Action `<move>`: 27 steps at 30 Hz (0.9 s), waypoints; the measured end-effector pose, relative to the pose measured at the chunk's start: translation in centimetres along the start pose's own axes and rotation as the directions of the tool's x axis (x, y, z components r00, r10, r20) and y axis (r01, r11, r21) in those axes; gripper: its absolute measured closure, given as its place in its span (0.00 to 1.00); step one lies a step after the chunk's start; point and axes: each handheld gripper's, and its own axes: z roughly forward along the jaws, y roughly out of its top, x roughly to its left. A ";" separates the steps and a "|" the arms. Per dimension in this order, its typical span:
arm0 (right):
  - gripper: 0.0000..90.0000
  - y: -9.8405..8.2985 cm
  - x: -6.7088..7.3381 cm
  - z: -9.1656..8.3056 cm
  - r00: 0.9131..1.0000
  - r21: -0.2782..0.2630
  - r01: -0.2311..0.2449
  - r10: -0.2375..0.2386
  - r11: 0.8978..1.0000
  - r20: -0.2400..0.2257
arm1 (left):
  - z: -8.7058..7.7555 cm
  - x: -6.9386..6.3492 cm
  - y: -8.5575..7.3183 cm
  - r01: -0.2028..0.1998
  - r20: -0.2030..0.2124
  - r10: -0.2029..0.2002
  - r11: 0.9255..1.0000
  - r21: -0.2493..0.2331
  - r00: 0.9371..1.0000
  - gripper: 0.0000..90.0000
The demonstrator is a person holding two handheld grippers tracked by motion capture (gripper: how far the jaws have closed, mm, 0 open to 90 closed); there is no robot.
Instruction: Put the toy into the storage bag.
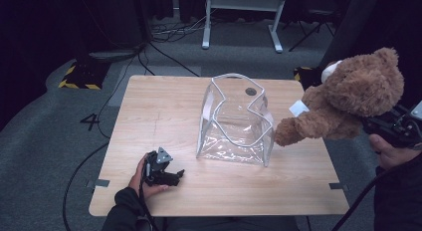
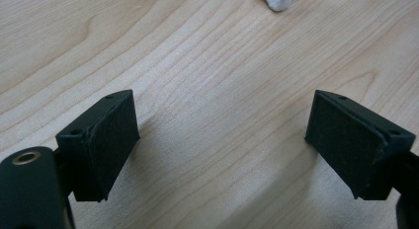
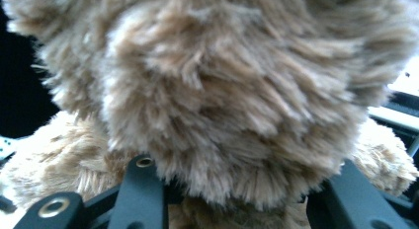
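off the table's right edge, right gripper fingers clamping teddy bear, lying leftward toward clear bag, left gripper fingers spread

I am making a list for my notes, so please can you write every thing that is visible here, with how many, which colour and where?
table: 1, light wood, centre of the high view
bag: 1, clear plastic with pale trim, standing open at the middle of the table
teddy bear: 1, brown with a white label, held in the air over the table's right edge, one paw near the bag
white frame: 1, on the grey floor behind the table
cables: several, black, on the floor behind and left of the table
left claw: 1, black, open, on the table near its front edge
right claw: 1, black, shut on the teddy bear
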 end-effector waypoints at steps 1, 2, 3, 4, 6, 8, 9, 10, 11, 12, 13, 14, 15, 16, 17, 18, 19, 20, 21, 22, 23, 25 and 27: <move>0.64 0.3 0.0 0.1 1.000 -0.004 0.002 -0.002 1.000 -0.001 | 0.0 0.0 0.0 0.000 0.000 0.000 1.000 0.000 1.000 0.14; 0.64 0.7 0.0 0.2 1.000 -0.010 0.003 -0.003 1.000 -0.002 | 0.0 0.0 0.0 0.000 0.000 0.000 1.000 0.000 1.000 0.14; 0.64 1.1 -0.1 0.4 1.000 -0.015 0.004 -0.005 1.000 -0.004 | 0.0 0.0 0.0 0.000 0.000 0.000 1.000 0.000 1.000 0.14; 0.64 1.5 -0.1 0.6 1.000 -0.018 0.004 -0.004 1.000 -0.005 | 0.0 0.0 0.0 0.000 0.000 0.000 1.000 0.000 1.000 0.14; 0.64 2.2 -0.1 1.0 1.000 -0.022 0.011 -0.011 1.000 -0.011 | 0.0 0.0 0.0 0.000 0.000 0.000 1.000 0.000 1.000 0.14; 0.64 2.8 -0.1 1.6 1.000 -0.024 0.017 -0.018 1.000 -0.018 | 0.0 0.0 0.0 0.001 0.000 -0.001 1.000 0.000 1.000 0.14; 0.64 3.2 0.0 2.0 0.999 -0.024 0.024 -0.024 0.999 -0.023 | 0.0 0.0 0.0 0.001 0.000 -0.001 1.000 0.000 1.000 0.14; 0.64 3.4 0.0 2.2 0.999 -0.024 0.027 -0.028 0.999 -0.025 | 0.0 0.0 0.0 0.000 0.000 0.000 1.000 0.000 1.000 0.14; 0.64 3.7 0.1 2.5 0.999 -0.025 0.030 -0.031 0.999 -0.028 | 0.0 0.0 0.0 0.000 0.000 0.000 1.000 0.000 1.000 0.14; 0.64 3.7 0.1 2.5 0.999 -0.025 0.030 -0.031 0.999 -0.028 | 0.0 0.0 0.0 0.000 0.000 0.000 1.000 0.000 1.000 0.14; 0.64 4.3 0.3 3.3 0.999 -0.028 0.034 -0.035 0.999 -0.037 | 0.0 0.0 0.0 0.000 0.000 0.000 1.000 0.000 1.000 0.14; 0.64 4.5 0.4 3.5 0.999 -0.029 0.035 -0.036 0.999 -0.039 | 0.0 0.0 0.0 0.000 0.000 0.000 1.000 0.000 1.000 0.14; 0.64 4.7 0.5 3.7 0.998 -0.029 0.036 -0.037 0.999 -0.042 | 0.0 0.0 0.0 0.001 0.000 -0.001 1.000 0.000 1.000 0.14; 0.64 4.9 0.6 4.0 0.998 -0.030 0.040 -0.042 0.999 -0.047 | 0.0 0.0 0.0 0.001 0.000 -0.001 1.000 0.000 1.000 0.14; 0.64 5.1 0.7 4.4 0.998 -0.031 0.041 -0.042 0.999 -0.052 | 0.0 0.0 0.0 0.000 0.000 0.000 1.000 0.000 1.000 0.14; 0.64 5.2 0.9 4.7 0.997 -0.031 0.042 -0.044 0.999 -0.056 | 0.0 0.0 0.0 0.000 0.000 0.000 1.000 0.000 1.000 0.14; 0.64 5.4 1.0 5.0 0.997 -0.032 0.045 -0.046 0.998 -0.061 | 0.0 0.0 0.0 0.001 0.000 -0.001 1.000 0.000 1.000 0.14; 0.64 5.5 1.2 5.4 0.997 -0.032 0.044 -0.046 0.999 -0.068 | 0.0 0.0 0.0 0.001 0.000 -0.001 1.000 0.000 1.000 0.14; 0.64 5.6 1.3 5.7 0.996 -0.032 0.045 -0.048 0.998 -0.073 | 0.0 0.0 0.0 -0.001 0.000 0.001 1.000 0.001 1.000 0.14; 0.64 5.7 1.4 6.0 0.996 -0.033 0.044 -0.046 0.999 -0.078 | 0.0 0.0 0.0 -0.002 0.000 0.002 1.000 0.002 1.000 0.14; 0.64 5.8 1.6 6.4 0.995 -0.032 0.043 -0.045 0.999 -0.084 | 0.0 0.0 0.0 -0.001 0.000 0.001 1.000 0.001 1.000 0.14; 0.64 6.0 1.8 7.1 0.994 -0.029 0.044 -0.047 0.999 -0.095 | 0.0 0.0 0.0 0.000 0.001 0.000 1.000 0.001 1.000 0.14; 0.64 6.2 2.2 7.8 0.993 -0.024 0.046 -0.048 0.999 -0.106 | 0.0 0.0 0.0 -0.002 0.000 0.002 1.000 0.001 1.000 0.14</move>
